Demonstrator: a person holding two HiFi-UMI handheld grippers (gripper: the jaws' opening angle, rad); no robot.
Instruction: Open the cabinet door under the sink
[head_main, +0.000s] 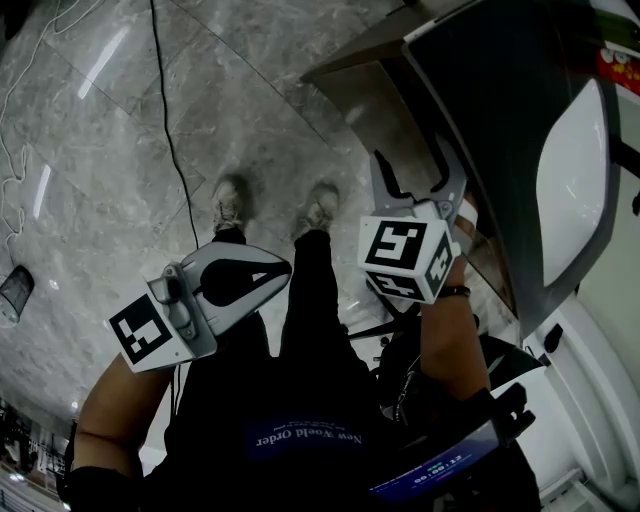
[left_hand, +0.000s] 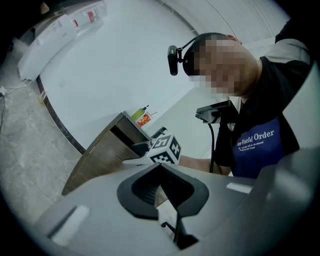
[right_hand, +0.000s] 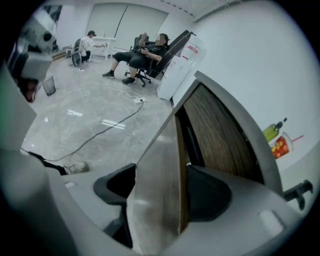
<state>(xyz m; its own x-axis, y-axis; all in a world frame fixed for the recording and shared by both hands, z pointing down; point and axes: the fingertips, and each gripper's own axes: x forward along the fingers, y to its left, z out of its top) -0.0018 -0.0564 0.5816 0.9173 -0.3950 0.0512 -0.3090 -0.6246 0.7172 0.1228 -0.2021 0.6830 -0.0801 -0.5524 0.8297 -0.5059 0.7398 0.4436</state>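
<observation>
The cabinet door (head_main: 385, 105) under the sink stands ajar, its wood-grain panel swung out from the grey counter (head_main: 500, 110) with the white basin (head_main: 578, 175). My right gripper (head_main: 420, 185) points down over the door's top edge. In the right gripper view the door (right_hand: 155, 165) runs between the jaws of the right gripper (right_hand: 162, 194), close to the right pad (right_hand: 210, 195) and apart from the left one, so the jaws are open around it. My left gripper (head_main: 268, 272) hangs low at the left, away from the cabinet, shut and holding nothing; the left gripper view shows its jaws (left_hand: 162, 189) together.
A black cable (head_main: 168, 130) runs across the marble floor, and the person's shoes (head_main: 232, 203) stand in front of the cabinet. A wire basket (head_main: 15, 292) sits at the far left. Bottles (right_hand: 274, 135) stand on the counter. Seated people (right_hand: 142, 52) are far across the room.
</observation>
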